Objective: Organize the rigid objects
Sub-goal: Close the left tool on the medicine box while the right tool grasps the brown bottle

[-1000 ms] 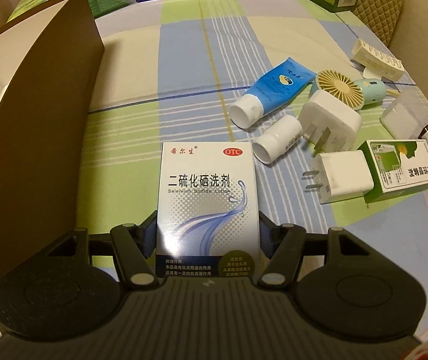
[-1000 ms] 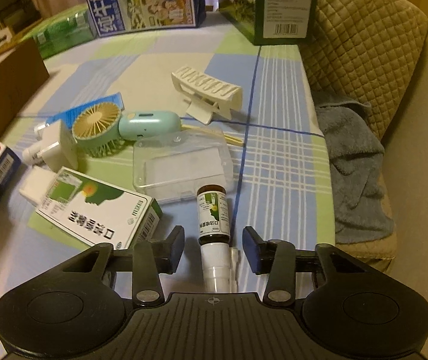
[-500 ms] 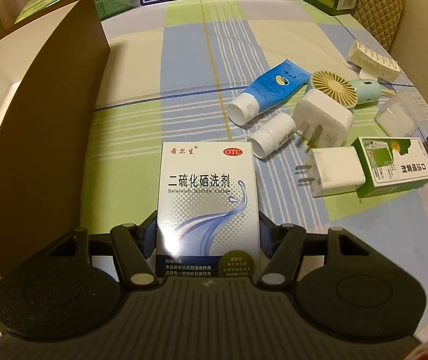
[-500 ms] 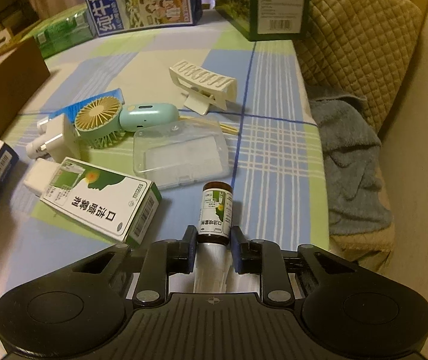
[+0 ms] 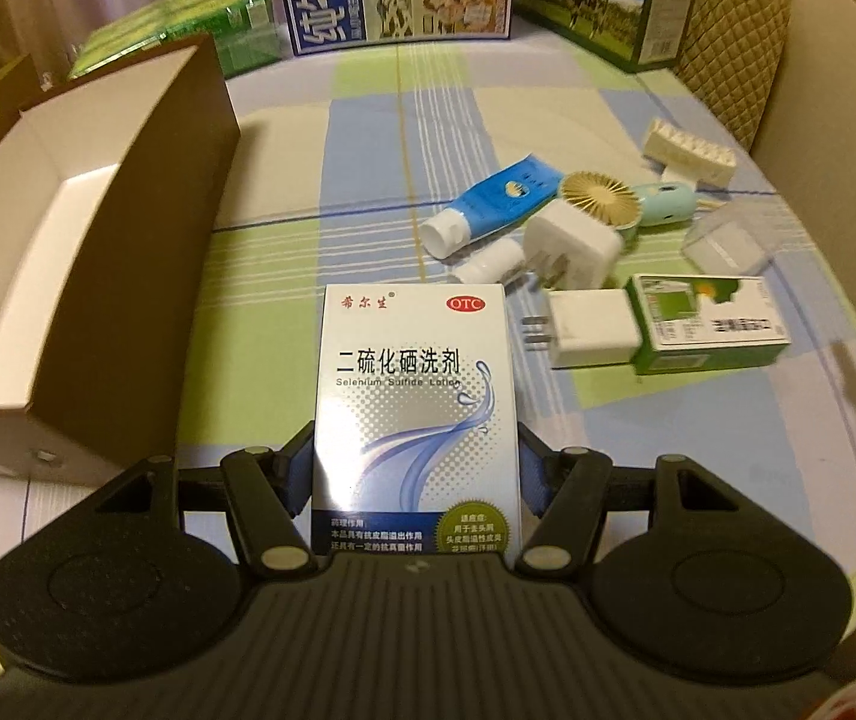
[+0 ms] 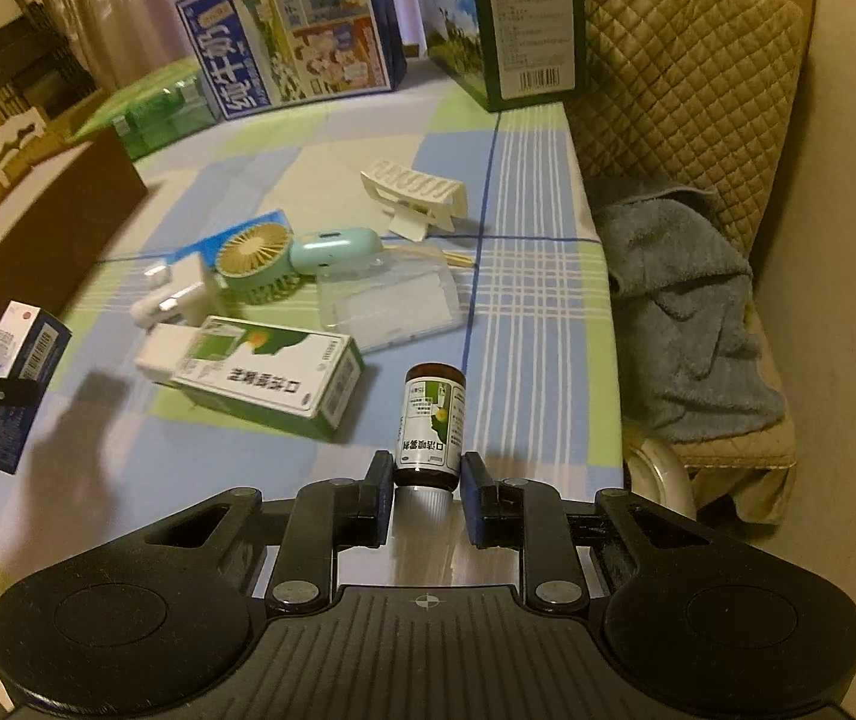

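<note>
My left gripper (image 5: 416, 468) is shut on a white and blue lotion box (image 5: 416, 402) and holds it above the table, beside an open brown box (image 5: 68, 228) with a white inside at the left. That lotion box also shows at the left edge of the right wrist view (image 6: 14, 372). My right gripper (image 6: 428, 480) is shut on a small brown bottle (image 6: 430, 426) with a white cap, lifted off the checked tablecloth (image 6: 523, 312). On the cloth lie a green and white carton (image 6: 272, 378), two white chargers (image 5: 589, 330), a blue tube (image 5: 493, 210) and a mint hand fan (image 6: 296, 258).
A clear plastic case (image 6: 392, 306) and a white clip (image 6: 416, 198) lie behind the carton. Large milk cartons (image 6: 296, 30) and a green box (image 6: 517, 18) stand at the table's far edge. A quilted chair (image 6: 691, 90) with a grey towel (image 6: 679, 312) is at the right.
My right gripper has closed on the brown bottle and lifted it off the cloth. My left gripper has risen and drawn back with the lotion box, so the brown box's inside now shows.
</note>
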`<state>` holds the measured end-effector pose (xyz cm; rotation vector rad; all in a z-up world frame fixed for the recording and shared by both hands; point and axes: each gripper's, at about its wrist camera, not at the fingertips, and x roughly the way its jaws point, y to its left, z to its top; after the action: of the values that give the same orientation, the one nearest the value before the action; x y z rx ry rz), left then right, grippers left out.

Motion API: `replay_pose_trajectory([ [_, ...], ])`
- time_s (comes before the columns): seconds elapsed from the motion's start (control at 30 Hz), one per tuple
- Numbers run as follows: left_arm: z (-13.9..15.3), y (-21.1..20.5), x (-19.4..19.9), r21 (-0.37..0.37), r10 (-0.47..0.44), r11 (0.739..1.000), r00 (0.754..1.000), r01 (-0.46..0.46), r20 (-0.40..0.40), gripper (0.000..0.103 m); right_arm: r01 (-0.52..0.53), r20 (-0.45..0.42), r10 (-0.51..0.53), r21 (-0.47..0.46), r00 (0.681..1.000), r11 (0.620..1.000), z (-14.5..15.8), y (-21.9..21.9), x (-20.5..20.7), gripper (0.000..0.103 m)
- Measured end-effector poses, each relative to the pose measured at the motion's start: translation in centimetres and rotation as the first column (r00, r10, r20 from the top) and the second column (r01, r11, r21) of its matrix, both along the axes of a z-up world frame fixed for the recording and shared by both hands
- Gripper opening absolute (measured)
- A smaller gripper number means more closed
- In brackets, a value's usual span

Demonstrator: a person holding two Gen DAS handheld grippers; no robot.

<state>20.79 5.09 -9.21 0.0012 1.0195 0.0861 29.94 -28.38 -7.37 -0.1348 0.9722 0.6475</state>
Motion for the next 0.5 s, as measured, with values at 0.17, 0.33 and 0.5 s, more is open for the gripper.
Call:
replay_pose_trajectory([
  [0.17,2.1,-0.8,-2.8,-0.003,0.016,1.000,0.999,-0.016,0.035,0.061,-0.005,-0.002,0.005,0.028,1.000,1.000,1.5,-1.4,-1.8,0.020],
  [0.33,4.1,-0.8,-5.6,-0.010,0.033,0.999,0.997,-0.033,0.074,0.061,-0.017,-0.006,0.017,0.039,1.000,0.999,2.5,-1.9,-3.5,0.020],
  [0.5,5.8,0.1,-7.4,-0.006,0.042,0.999,0.994,-0.041,0.100,0.061,-0.035,0.001,0.035,0.061,0.999,0.998,3.5,-1.2,-5.2,0.020],
])
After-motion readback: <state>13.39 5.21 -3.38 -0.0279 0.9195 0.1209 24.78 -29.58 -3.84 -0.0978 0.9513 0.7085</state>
